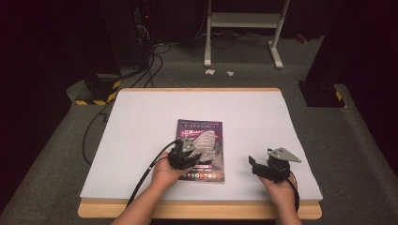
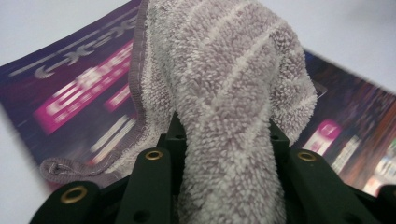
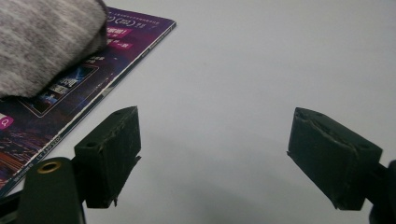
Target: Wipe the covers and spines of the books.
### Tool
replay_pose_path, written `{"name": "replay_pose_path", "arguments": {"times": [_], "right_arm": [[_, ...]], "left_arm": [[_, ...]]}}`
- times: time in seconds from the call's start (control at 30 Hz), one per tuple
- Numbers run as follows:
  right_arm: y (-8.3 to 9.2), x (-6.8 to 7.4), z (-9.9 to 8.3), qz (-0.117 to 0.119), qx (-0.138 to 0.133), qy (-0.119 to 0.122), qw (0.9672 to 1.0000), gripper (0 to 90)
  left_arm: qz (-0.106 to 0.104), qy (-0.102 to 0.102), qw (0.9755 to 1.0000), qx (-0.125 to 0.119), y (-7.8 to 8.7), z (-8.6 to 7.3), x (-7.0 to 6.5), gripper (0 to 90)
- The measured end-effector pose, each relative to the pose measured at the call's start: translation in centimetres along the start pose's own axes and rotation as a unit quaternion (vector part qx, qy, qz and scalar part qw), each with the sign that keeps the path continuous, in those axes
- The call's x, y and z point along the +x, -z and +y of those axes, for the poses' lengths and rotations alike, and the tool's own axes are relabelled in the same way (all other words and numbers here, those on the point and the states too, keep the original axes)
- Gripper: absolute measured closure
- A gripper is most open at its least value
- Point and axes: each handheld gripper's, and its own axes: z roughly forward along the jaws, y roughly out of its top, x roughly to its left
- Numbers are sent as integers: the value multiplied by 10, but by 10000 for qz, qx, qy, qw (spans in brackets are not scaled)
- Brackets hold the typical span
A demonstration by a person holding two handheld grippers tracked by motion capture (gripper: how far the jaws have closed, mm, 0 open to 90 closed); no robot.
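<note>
While the left claw point(image 1: 194, 153) grips the cloth point(image 1: 206, 146) mid-wipe on the magazine point(image 1: 199, 129), the right claw point(image 1: 256, 165) waits, jaws wide and empty.

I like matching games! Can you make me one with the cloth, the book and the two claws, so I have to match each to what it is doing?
Things:
1. towel
2. magazine
3. left claw
4. right claw

States:
A. open, with nothing between its jaws, over the white table cover
B. lies flat, with a purple cover
C. grey and fluffy, pinched at one end and resting on the magazine
D. shut on the towel

Pairs: 1-C, 2-B, 3-D, 4-A
</note>
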Motion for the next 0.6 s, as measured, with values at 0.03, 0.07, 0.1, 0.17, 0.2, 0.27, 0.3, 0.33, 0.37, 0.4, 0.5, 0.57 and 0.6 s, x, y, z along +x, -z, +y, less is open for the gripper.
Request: {"name": "replay_pose_path", "arguments": {"times": [0.03, 0.07, 0.1, 0.17, 0.2, 0.27, 0.3, 0.33, 0.37, 0.4, 0.5, 0.57, 0.6], "right_arm": [[0, 0, 0, 0, 3, 0, 10000, 168], [0, 0, 0, 2, 6, -10, 10000, 167], [0, 0, 0, 3, 9, -10, 10000, 167], [-1, 0, 0, 9, 12, 12, 10000, 167], [-1, 0, 0, 11, 10, 15, 10000, 167], [-1, 0, 0, 14, 4, 15, 10000, 167], [-1, 0, 0, 16, 5, 20, 10000, 168], [-1, 0, 0, 15, 3, 16, 10000, 167], [-1, 0, 0, 18, 6, 20, 10000, 167], [-1, 0, 0, 20, 4, 17, 10000, 167], [0, 0, 0, 27, -3, 12, 10000, 168], [0, 0, 0, 28, -6, 14, 10000, 167], [0, 0, 0, 30, -6, 11, 10000, 168]], "left_arm": [[-58, -27, 10000, -9, -4, 4, -5, 648], [-81, -45, 10000, -10, -6, 7, -8, 648], [-122, -69, 9999, -18, -9, 10, -12, 648], [-208, -141, 9997, -31, -15, 16, -20, 648], [-247, -166, 9996, -30, -18, 19, -24, 648], [-325, -231, 9992, -30, -24, 26, -33, 647], [-375, -275, 9989, -29, -26, 29, -36, 647], [-401, -333, 9986, -22, -28, 31, -40, 648], [-397, -400, 9984, -19, -29, 33, -43, 647], [-389, -446, 9982, -4, -30, 34, -45, 647], [-432, -416, 9982, 23, -30, 34, -42, 647], [-455, -361, 9983, 8, -28, 31, -37, 645], [-447, -322, 9985, -12, -28, 30, -36, 646]]}}
